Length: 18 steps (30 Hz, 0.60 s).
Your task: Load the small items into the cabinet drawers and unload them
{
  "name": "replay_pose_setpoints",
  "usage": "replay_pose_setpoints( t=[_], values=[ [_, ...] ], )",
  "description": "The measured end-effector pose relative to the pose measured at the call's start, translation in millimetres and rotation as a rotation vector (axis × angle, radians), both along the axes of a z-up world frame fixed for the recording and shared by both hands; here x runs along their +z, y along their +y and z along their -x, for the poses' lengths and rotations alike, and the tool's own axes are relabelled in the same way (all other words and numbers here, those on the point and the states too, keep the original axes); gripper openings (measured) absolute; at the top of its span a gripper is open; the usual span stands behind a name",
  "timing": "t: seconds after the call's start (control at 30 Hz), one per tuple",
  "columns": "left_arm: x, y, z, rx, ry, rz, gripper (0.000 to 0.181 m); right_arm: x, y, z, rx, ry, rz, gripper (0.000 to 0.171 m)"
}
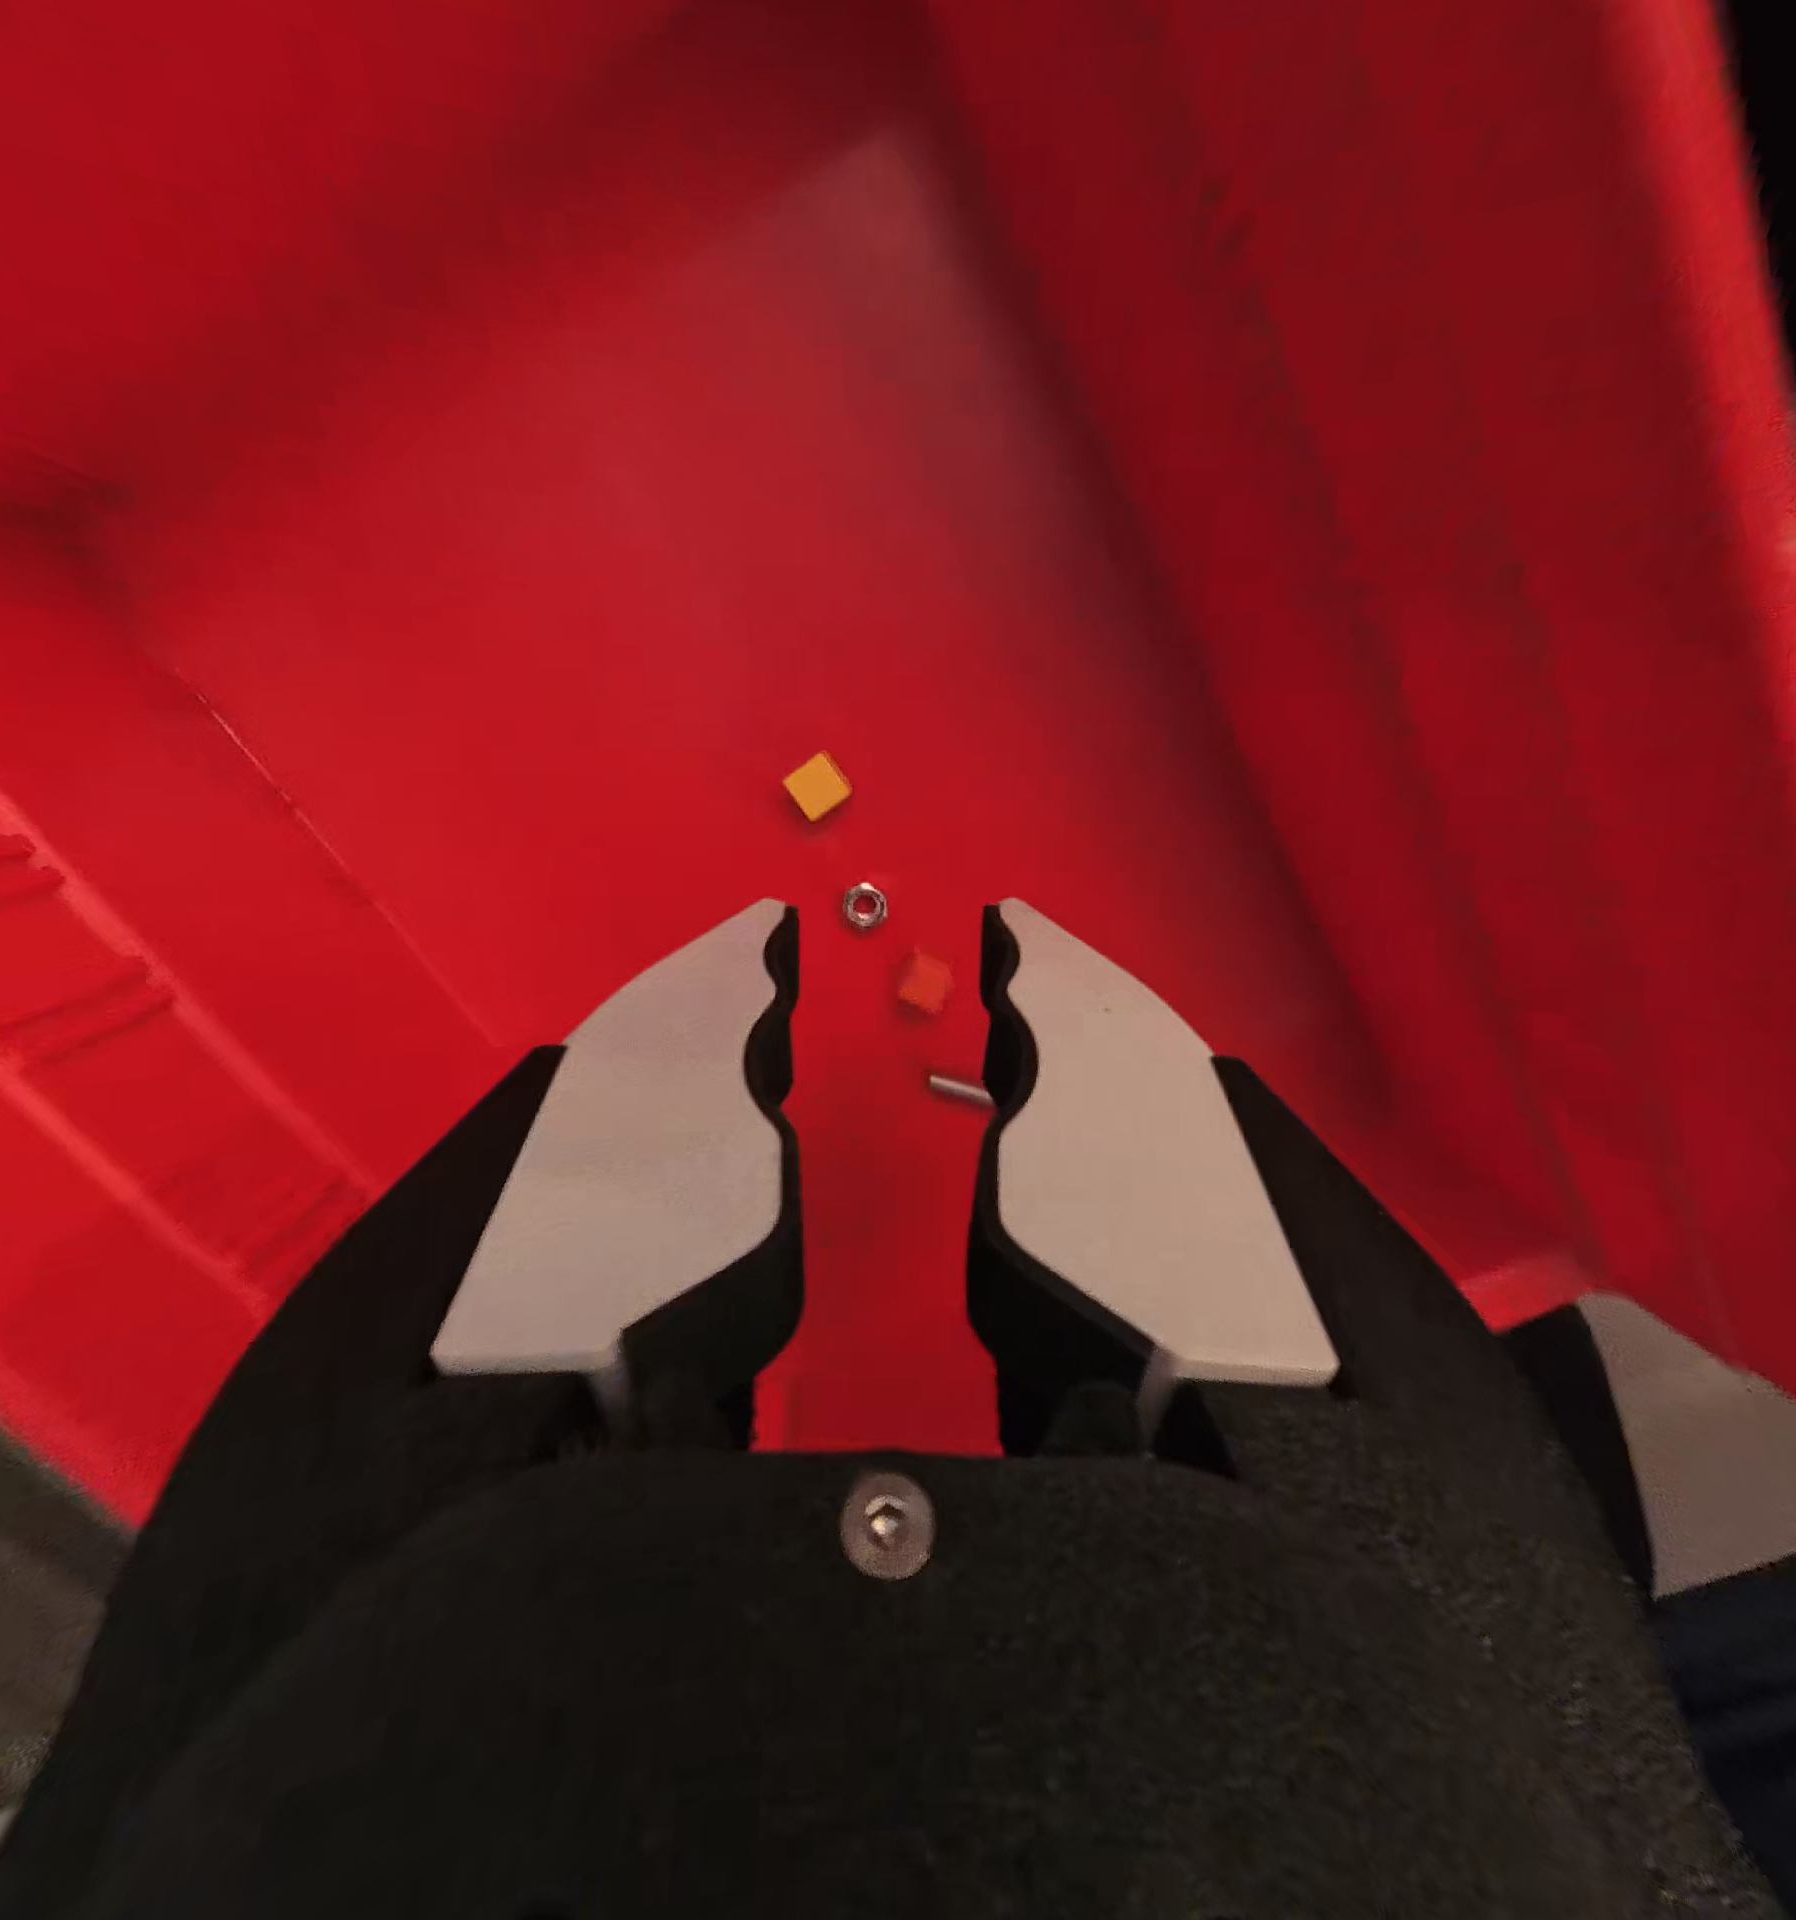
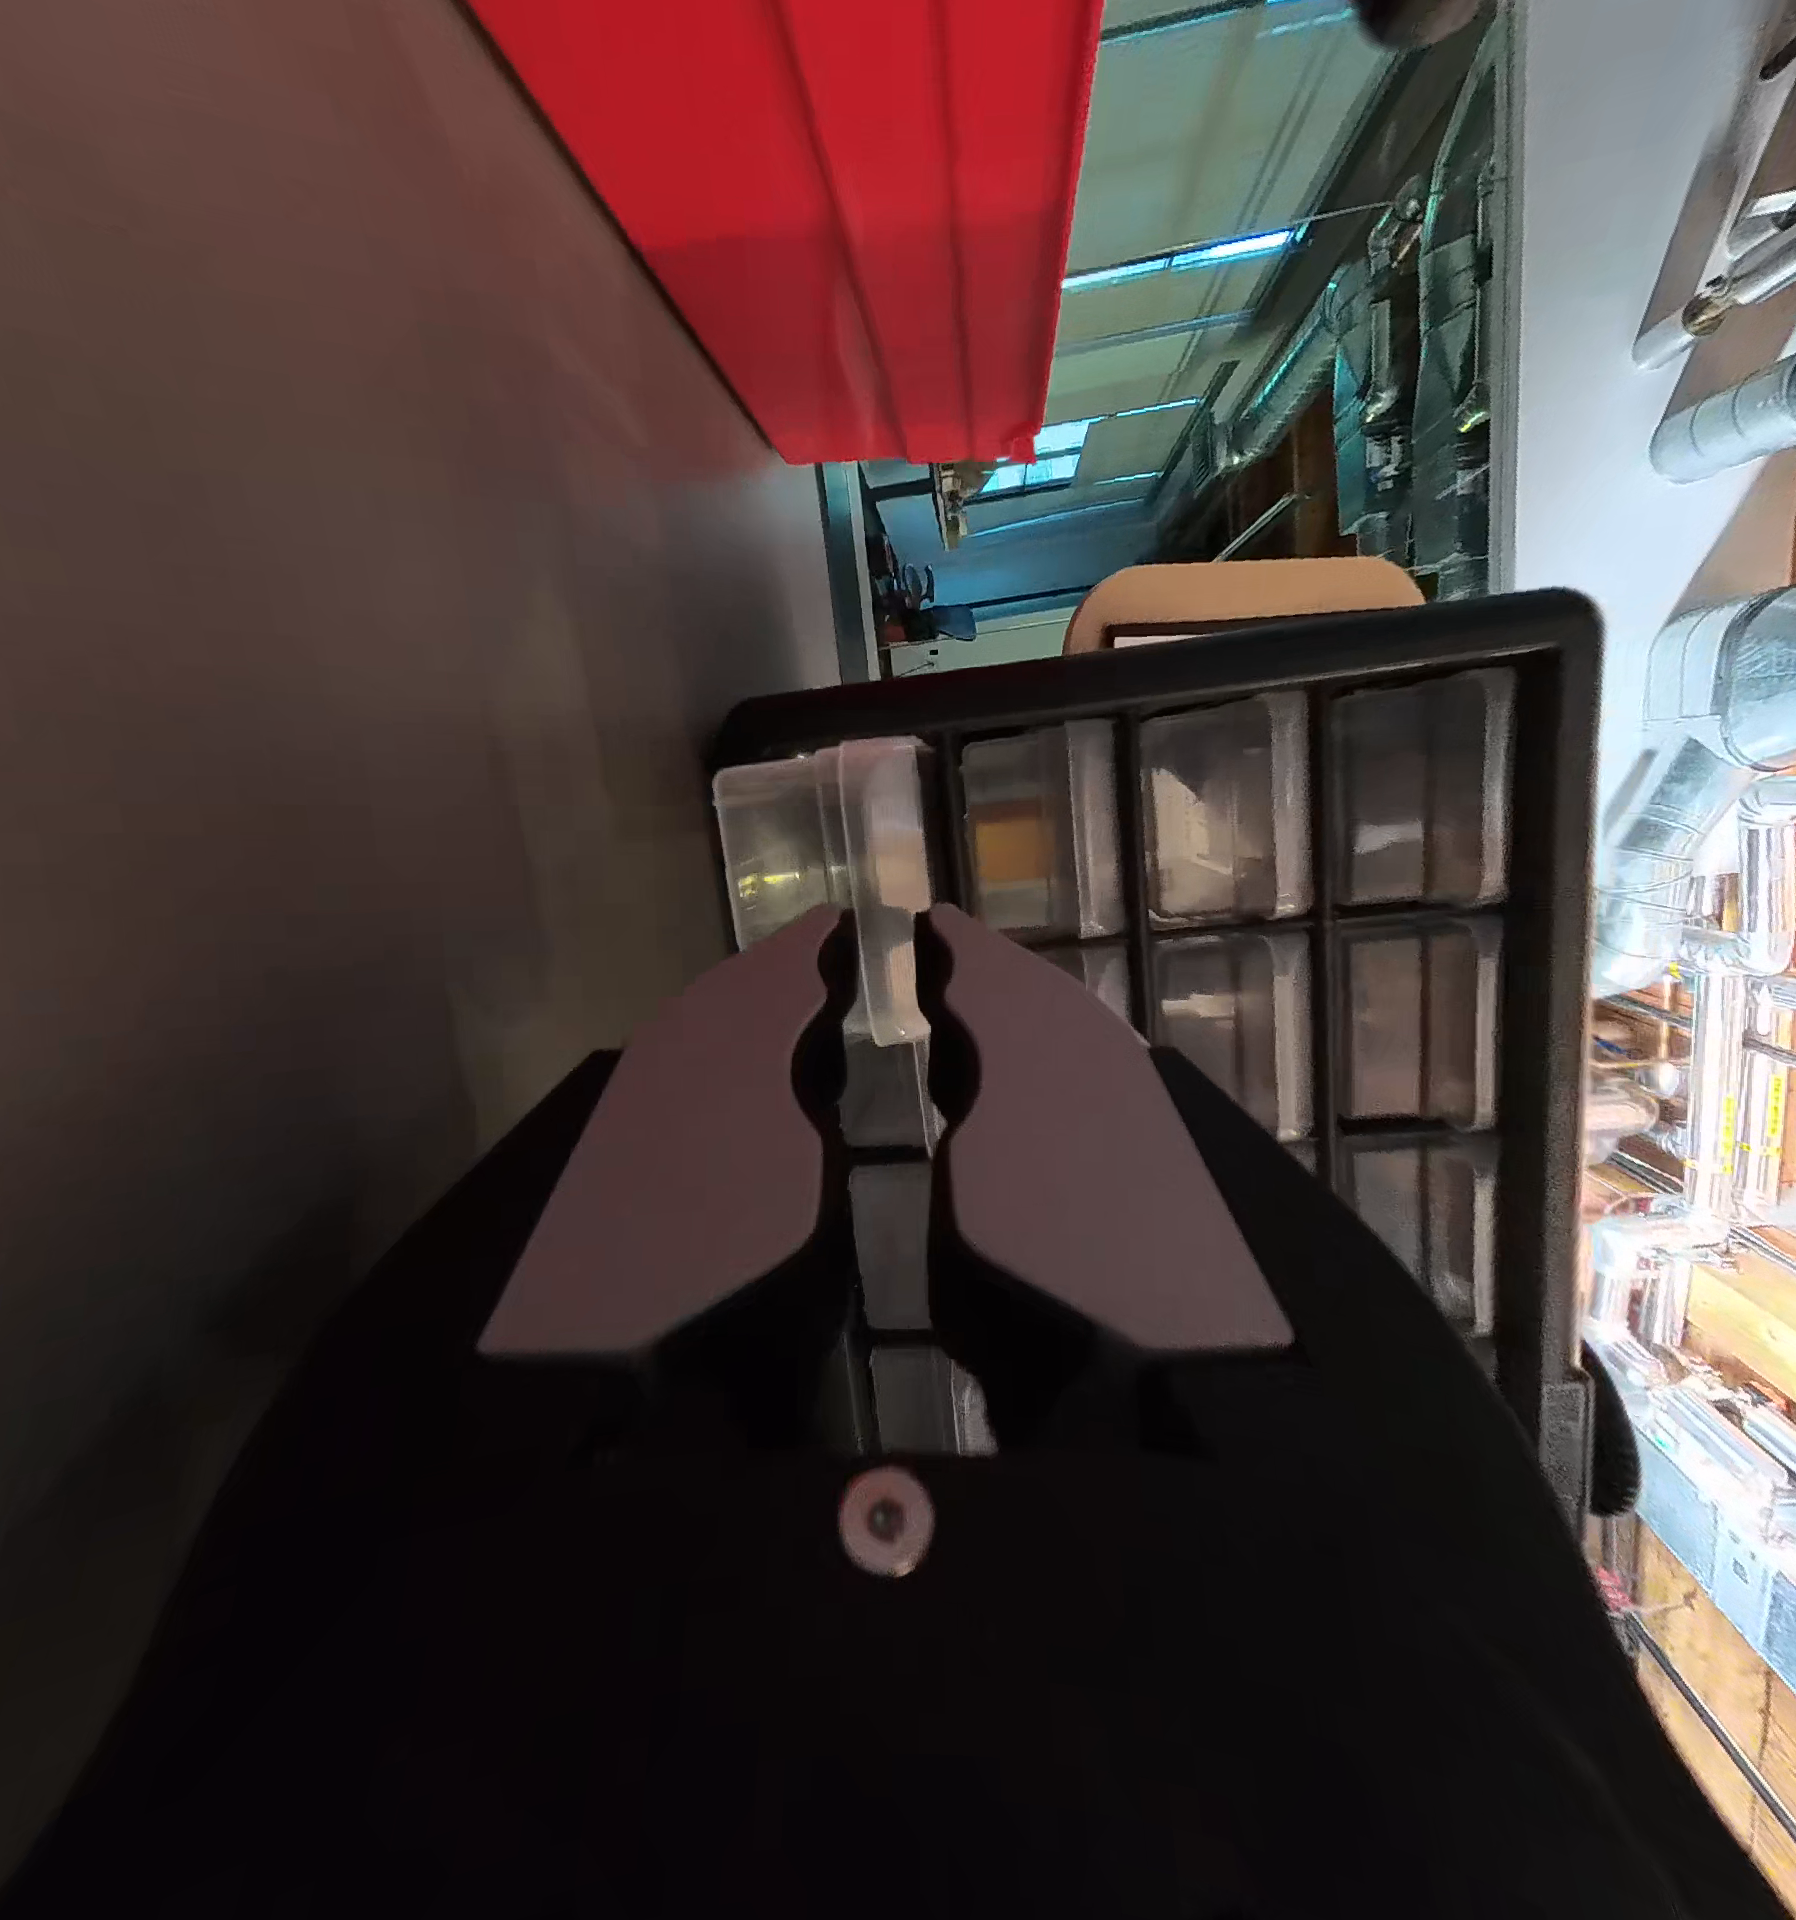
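In the left wrist view my left gripper [image 1: 889, 914] is open and empty, reaching into a red bin [image 1: 665, 468]. On the bin floor lie a yellow cube [image 1: 817, 787], a small metal nut [image 1: 862, 905], an orange cube [image 1: 923, 981] between my fingertips, and a short metal pin [image 1: 958, 1090] by the right finger. In the right wrist view my right gripper [image 2: 881, 925] is shut on the handle [image 2: 881, 914] of a clear drawer [image 2: 780, 852], pulled partway out of a black small-parts cabinet [image 2: 1569, 935]. The view is rolled sideways.
The cabinet holds several more clear drawers [image 2: 1226, 810], one with something orange [image 2: 1008, 847] inside. The red bin [image 2: 852, 229] stands on the grey table [image 2: 302, 623] beyond the cabinet. Pipes and ducts [image 2: 1725, 727] fill the background. The tips of one gripper are about 25 cm away from the tips of the other.
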<state>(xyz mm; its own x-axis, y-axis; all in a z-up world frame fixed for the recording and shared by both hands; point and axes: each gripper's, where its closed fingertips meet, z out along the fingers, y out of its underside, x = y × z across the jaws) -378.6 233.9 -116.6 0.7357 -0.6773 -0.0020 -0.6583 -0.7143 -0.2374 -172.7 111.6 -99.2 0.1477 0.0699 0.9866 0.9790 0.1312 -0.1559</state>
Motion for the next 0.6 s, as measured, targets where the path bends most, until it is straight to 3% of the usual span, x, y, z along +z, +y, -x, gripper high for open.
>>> replay_pose_setpoints(
  t=[0.37, 0.6],
  values=[
    [-28.3, 22.5, 6.0, 0.107, 0.033, 0.017, 0.035, 1.0, -21.4, 4.5, 0.011, 0.017, 0.014, 0.011],
    [-33.6, 29.6, 4.2, 0.131, 0.003, 0.023, 0.021, 1.8, -26.0, 6.6, 0.018, 0.023, 0.024, 0.011]
  ],
)
